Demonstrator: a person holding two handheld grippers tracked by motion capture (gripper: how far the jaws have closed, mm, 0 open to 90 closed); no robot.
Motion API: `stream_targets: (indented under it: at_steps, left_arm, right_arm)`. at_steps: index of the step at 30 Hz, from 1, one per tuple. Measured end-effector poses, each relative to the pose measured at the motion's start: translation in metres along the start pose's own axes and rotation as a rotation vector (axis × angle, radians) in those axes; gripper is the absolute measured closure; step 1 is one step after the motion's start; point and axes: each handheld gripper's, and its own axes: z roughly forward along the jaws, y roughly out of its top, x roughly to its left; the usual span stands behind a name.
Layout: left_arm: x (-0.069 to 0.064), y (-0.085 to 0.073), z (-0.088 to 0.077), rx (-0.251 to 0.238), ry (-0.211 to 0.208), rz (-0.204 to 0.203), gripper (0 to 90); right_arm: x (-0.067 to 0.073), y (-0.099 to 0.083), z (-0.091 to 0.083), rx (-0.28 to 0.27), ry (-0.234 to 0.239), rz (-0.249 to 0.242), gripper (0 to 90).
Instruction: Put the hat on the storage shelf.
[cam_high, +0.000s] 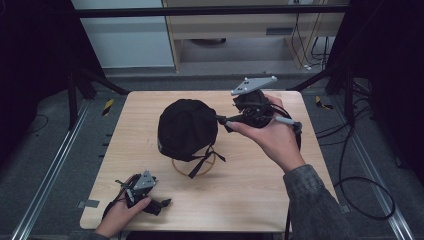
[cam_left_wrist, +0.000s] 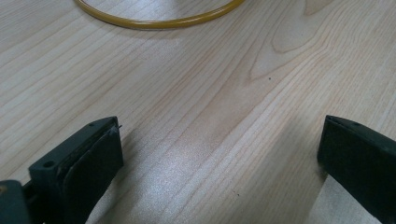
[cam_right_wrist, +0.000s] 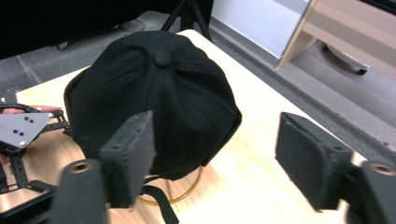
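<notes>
Black cap (cam_high: 187, 128) perched on a yellow ring stand (cam_high: 194, 166) mid-table, right gripper (cam_high: 225, 122) just beside its right edge, jaws apart and empty, left gripper (cam_high: 162, 204) resting near the front edge, jaws wide

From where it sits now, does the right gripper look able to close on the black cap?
Probably yes: the right gripper is open beside the black cap, which sits raised on a yellow ring stand, with nothing between them.

Count on the table

One black cap (cam_high: 186, 127); one yellow ring stand (cam_high: 194, 169) beneath it, near the table's (cam_high: 260, 190) middle; two grippers, left (cam_high: 159, 204) by the near-left corner, right (cam_high: 225, 122) toward the far-right.
</notes>
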Motion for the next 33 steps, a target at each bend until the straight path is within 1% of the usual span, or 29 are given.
stream_targets:
  at_steps: [6, 9, 12, 14, 17, 19, 21, 23, 32, 33]
  left_arm:
    - [0.000, 0.000, 0.000, -0.001, 0.000, 0.000, 0.0]
    - [0.000, 0.000, 0.000, -0.001, 0.000, 0.000, 0.0]
    - [0.000, 0.000, 0.000, -0.001, 0.000, 0.000, 0.0]
    - [0.000, 0.000, 0.000, -0.001, 0.000, 0.000, 0.0]
    - [0.000, 0.000, 0.000, -0.001, 0.000, 0.000, 0.0]
    - [0.000, 0.000, 0.000, -0.002, 0.000, 0.000, 0.0]
    - [0.000, 0.000, 0.000, -0.001, 0.001, 0.000, 0.0]
    - [0.000, 0.000, 0.000, -0.002, 0.000, 0.000, 0.0]
    - [0.000, 0.000, 0.000, 0.001, 0.000, 0.001, 0.0]
    - [0.000, 0.000, 0.000, 0.001, 0.000, 0.001, 0.0]
  right_arm:
    - [-0.004, -0.008, -0.009, -0.015, -0.041, 0.021, 8.1]
    - [-0.007, -0.012, -0.018, -0.038, -0.063, 0.031, 5.2]
    - [-0.010, -0.017, -0.025, -0.043, -0.072, 0.029, 4.9]
    - [-0.012, -0.023, -0.031, -0.043, -0.088, 0.024, 4.9]
    - [-0.014, -0.032, -0.035, -0.053, -0.093, 0.016, 4.4]
    - [-0.017, -0.039, -0.036, -0.042, -0.098, 0.007, 4.3]
    - [-0.019, -0.045, -0.036, -0.016, -0.108, 0.003, 4.7]
    - [-0.022, -0.050, -0.036, -0.002, -0.123, 0.009, 5.6]
    - [-0.032, -0.074, -0.042, 0.026, -0.155, 0.031, 7.6]
    - [-0.033, -0.078, -0.042, 0.029, -0.162, 0.028, 7.9]
